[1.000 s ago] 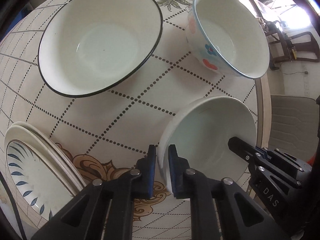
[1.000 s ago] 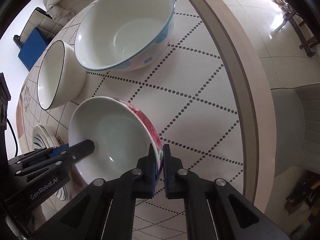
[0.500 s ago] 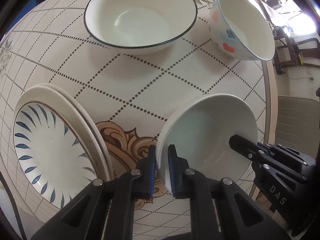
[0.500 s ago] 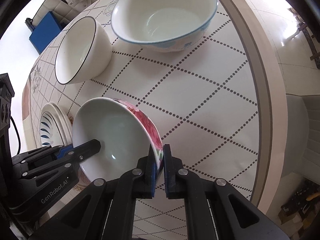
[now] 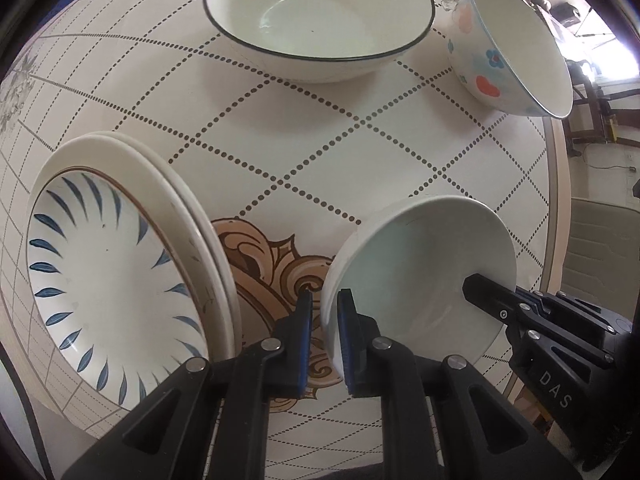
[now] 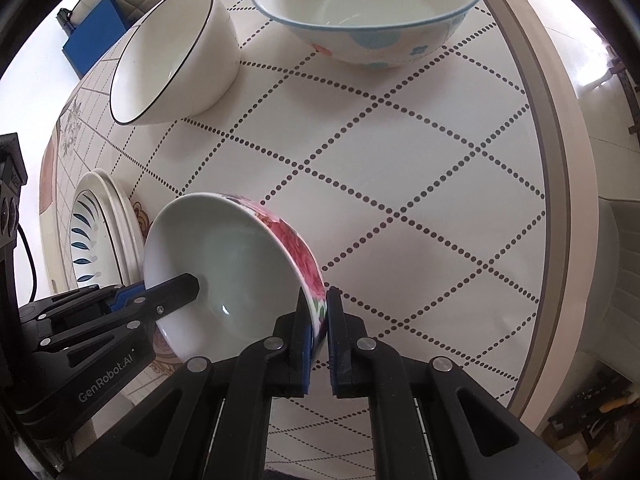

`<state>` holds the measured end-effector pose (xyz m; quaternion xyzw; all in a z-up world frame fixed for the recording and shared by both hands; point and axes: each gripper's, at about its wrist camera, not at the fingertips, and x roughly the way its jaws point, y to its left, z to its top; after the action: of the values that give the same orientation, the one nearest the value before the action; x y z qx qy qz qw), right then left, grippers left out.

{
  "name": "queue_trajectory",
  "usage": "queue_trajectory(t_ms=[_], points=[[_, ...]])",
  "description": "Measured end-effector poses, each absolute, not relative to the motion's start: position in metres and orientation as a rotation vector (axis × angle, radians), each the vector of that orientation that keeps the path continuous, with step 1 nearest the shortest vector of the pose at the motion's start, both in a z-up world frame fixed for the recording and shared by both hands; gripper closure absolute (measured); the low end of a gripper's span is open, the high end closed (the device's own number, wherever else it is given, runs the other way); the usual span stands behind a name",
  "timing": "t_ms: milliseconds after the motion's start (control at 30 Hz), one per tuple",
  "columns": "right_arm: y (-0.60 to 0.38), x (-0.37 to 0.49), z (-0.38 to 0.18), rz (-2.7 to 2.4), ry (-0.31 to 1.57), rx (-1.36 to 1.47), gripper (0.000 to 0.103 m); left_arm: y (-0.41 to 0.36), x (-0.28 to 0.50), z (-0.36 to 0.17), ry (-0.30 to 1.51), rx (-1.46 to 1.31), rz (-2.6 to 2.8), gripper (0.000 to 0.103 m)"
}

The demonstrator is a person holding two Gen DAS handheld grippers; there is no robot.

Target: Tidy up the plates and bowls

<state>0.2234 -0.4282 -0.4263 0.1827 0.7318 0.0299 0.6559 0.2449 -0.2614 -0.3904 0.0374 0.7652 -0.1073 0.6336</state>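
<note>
Both grippers hold one floral bowl (image 5: 420, 264), white inside with red flowers outside (image 6: 224, 248). My left gripper (image 5: 325, 300) pinches its left rim, and its jaws are just starting to open with the rim still between them. My right gripper (image 6: 318, 296) is shut on the opposite rim. The bowl hangs tilted over the table, just right of a stack of blue-leaf plates (image 5: 112, 280). A black-rimmed white bowl (image 5: 320, 20) and a blue-rimmed flowered bowl (image 5: 516, 40) stand farther back.
The round table (image 5: 340, 140) has a dotted diamond pattern and a brown ornament under the held bowl. Its beige edge (image 6: 560, 160) curves close on the right, with floor and a chair beyond. A blue box (image 6: 92, 36) lies past the far side.
Both grippers have carried the floral bowl toward the plate stack, which now fills more of the left view. The two other bowls have drawn farther away.
</note>
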Motion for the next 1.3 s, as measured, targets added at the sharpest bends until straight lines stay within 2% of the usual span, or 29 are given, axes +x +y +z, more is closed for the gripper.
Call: queue_trajectory(t_ms=[67, 133, 333, 433, 533, 567, 600, 967, 1233, 1267, 1300], points=[[-0.431, 0.224, -0.427, 0.069, 1.670, 0.434, 0.095, -0.256, 0.244, -0.382, 1.741, 0.061, -0.235, 0.088], [-0.436, 0.223, -0.423, 0.082, 1.668, 0.460, 0.095, -0.248, 0.241, -0.374, 1.742, 0.037, -0.224, 0.081], [-0.446, 0.224, -0.398, 0.093, 1.639, 0.494, 0.094, -0.227, 0.242, -0.332, 1.666, 0.010, -0.220, 0.078], [-0.451, 0.236, -0.373, 0.084, 1.578, 0.486, 0.092, -0.218, 0.271, -0.314, 1.628, -0.018, -0.245, 0.069], [-0.452, 0.254, -0.357, 0.112, 1.534, 0.570, 0.067, -0.213, 0.308, -0.306, 1.589, -0.033, -0.239, 0.069], [-0.452, 0.262, -0.355, 0.121, 1.521, 0.610, 0.052, -0.212, 0.318, -0.308, 1.584, -0.037, -0.235, 0.069], [-0.451, 0.271, -0.354, 0.127, 1.511, 0.640, 0.045, -0.214, 0.338, -0.309, 1.584, -0.043, -0.236, 0.069], [-0.424, 0.349, -0.377, 0.113, 1.507, 0.789, 0.047, -0.225, 0.429, -0.362, 1.674, -0.041, -0.277, 0.069], [-0.408, 0.372, -0.411, 0.038, 1.565, 0.757, 0.063, -0.250, 0.448, -0.402, 1.729, 0.066, -0.320, 0.070], [-0.404, 0.373, -0.415, 0.025, 1.570, 0.750, 0.067, -0.252, 0.448, -0.403, 1.722, 0.075, -0.326, 0.073], [-0.403, 0.374, -0.418, 0.012, 1.576, 0.743, 0.072, -0.254, 0.448, -0.405, 1.719, 0.077, -0.335, 0.082]])
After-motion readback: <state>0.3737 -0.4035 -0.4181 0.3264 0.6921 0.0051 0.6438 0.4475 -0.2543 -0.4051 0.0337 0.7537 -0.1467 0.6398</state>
